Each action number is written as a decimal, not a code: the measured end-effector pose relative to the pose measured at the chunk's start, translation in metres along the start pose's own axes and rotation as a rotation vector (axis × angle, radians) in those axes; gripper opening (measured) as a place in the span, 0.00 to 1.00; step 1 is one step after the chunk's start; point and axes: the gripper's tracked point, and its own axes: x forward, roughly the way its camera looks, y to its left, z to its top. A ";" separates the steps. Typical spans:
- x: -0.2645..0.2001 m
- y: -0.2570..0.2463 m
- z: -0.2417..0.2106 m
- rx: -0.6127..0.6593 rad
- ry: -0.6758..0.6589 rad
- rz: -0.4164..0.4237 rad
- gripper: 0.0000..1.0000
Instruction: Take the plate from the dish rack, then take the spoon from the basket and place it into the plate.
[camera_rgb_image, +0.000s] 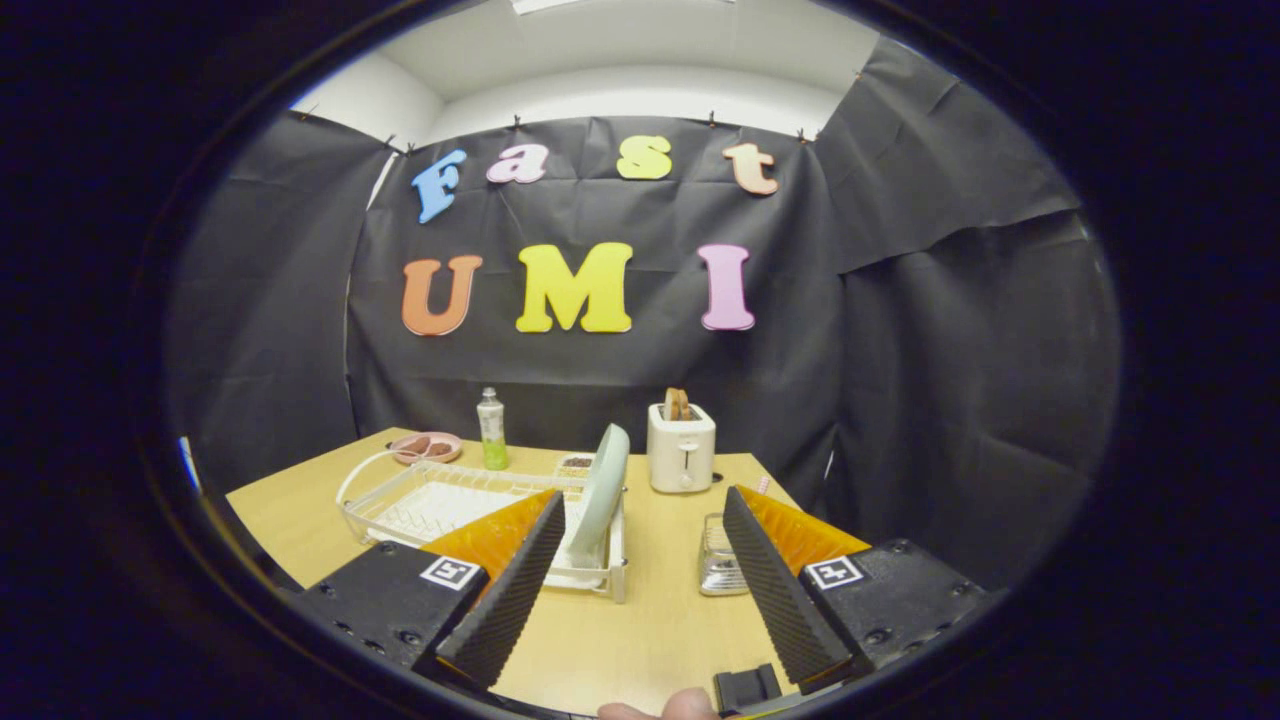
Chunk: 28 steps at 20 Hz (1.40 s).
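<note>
A pale green plate (603, 490) stands on edge at the right end of the white wire dish rack (440, 500), just beyond my left finger. A small metal mesh basket (718, 556) sits on the wooden table (640, 620) just inside my right finger, partly hidden by it; I cannot make out the spoon in it. My gripper (636, 520) is open, fingers wide apart, with only bare table between them. It hovers short of the rack and the basket, touching neither.
A white toaster (681, 447) with toast in it stands behind the basket. A green bottle (491, 430) and a pink dish (426, 446) sit at the back left beyond the rack. Black cloth walls close the booth on all sides. A fingertip (672, 707) shows below the gripper.
</note>
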 end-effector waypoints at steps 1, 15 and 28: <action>0.008 0.006 0.006 -0.004 0.021 0.021 1.00; 0.136 0.028 0.039 -0.047 0.352 0.053 1.00; 0.224 0.035 -0.006 0.082 0.641 0.021 0.90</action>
